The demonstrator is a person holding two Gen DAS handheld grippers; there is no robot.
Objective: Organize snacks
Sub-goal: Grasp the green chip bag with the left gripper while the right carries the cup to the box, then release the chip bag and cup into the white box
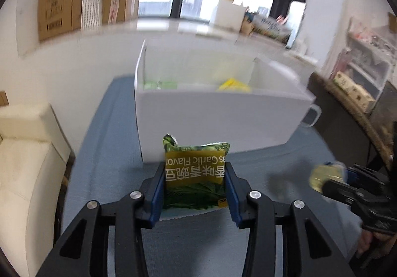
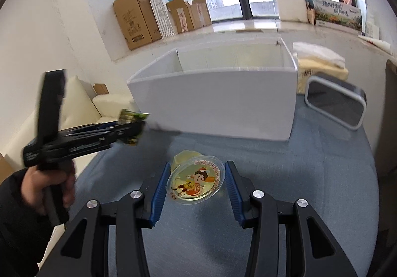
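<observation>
Left wrist view: the left tongs slant downward over the blue-grey tabletop, their blue pads clenched on the two side edges of a green-and-yellow garlic-flavour snack packet. The packet stands upright, lifted above the cloth, its print upside down and its torn corner uppermost. Directly beyond it is a white open-topped rectangular box holding a green item and a yellow item, both blurred.

Right wrist view: the right tongs also slant downward, gripping a round clear jelly cup with a cartoon lid by its rim, lid tilted toward the camera, near the box's front wall. A sleeved hand holds the left tongs' handle.
</observation>
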